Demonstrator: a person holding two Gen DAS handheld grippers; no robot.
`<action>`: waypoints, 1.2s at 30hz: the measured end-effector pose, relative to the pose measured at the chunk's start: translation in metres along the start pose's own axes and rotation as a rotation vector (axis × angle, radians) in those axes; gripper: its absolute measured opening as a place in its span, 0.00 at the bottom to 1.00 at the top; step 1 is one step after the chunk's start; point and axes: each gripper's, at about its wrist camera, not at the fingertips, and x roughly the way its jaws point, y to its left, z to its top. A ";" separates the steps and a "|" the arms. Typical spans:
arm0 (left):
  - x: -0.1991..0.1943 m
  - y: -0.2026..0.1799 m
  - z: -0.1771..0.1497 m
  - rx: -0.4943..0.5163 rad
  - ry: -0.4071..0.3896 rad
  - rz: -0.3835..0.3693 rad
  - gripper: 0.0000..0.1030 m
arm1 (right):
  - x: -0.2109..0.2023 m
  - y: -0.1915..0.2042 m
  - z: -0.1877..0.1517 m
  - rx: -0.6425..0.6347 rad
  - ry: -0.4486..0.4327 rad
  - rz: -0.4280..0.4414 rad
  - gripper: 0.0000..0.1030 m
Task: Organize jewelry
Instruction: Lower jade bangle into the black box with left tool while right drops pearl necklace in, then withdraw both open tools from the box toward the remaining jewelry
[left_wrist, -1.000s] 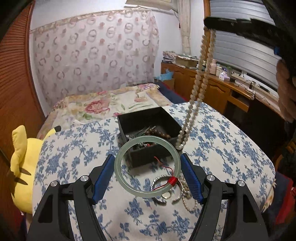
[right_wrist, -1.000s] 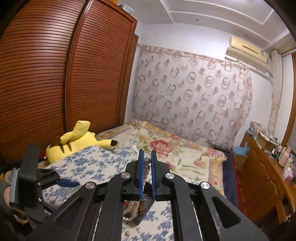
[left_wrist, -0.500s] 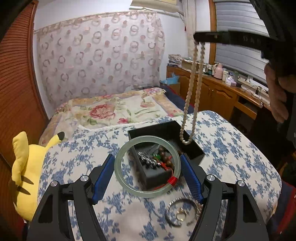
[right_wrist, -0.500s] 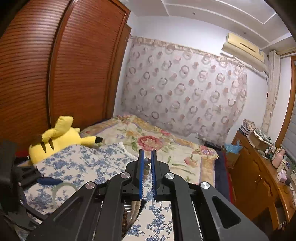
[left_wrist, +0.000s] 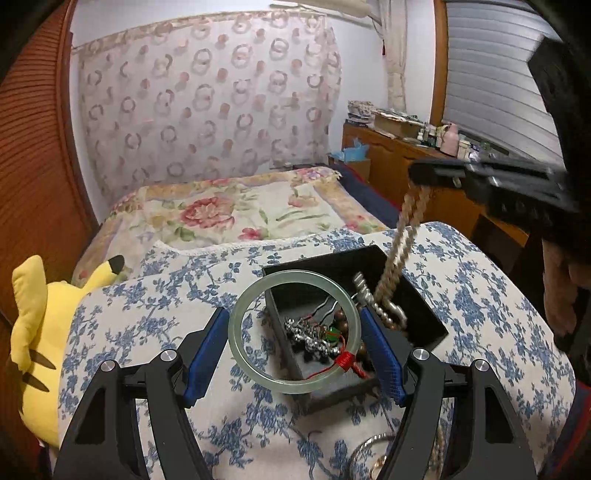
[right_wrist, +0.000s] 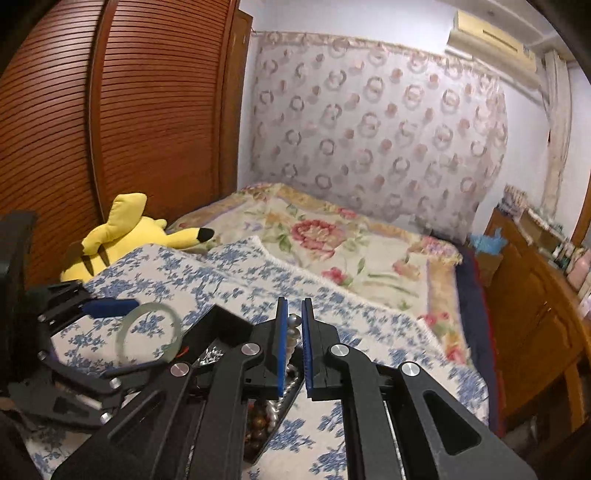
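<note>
Left gripper (left_wrist: 295, 347) clamped on jade bangle (left_wrist: 293, 331), now held above near part of black jewelry box (left_wrist: 424, 314). Right gripper (right_wrist: 294, 332) pinching bead necklace (left_wrist: 397, 258), lowered since a second ago, lower end already inside box. Release probably next.

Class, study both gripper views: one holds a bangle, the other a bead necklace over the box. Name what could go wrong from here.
1. The necklace hangs at a slant from the right gripper, its end just reaching into the box; released now, part may drape over the rim.
2. The left gripper holds the smooth bangle only at its two sides; it could slip or twist out.
3. The beads may tangle with jewelry already inside.
</note>
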 end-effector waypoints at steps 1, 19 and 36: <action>0.004 0.000 0.002 -0.002 0.005 -0.002 0.67 | 0.001 0.000 -0.002 0.007 0.007 0.009 0.09; 0.047 -0.018 0.017 0.034 0.068 0.025 0.67 | -0.034 -0.007 -0.061 0.043 0.001 0.066 0.10; 0.015 -0.016 0.000 0.054 0.040 0.014 0.78 | -0.053 0.003 -0.099 0.062 0.021 0.103 0.10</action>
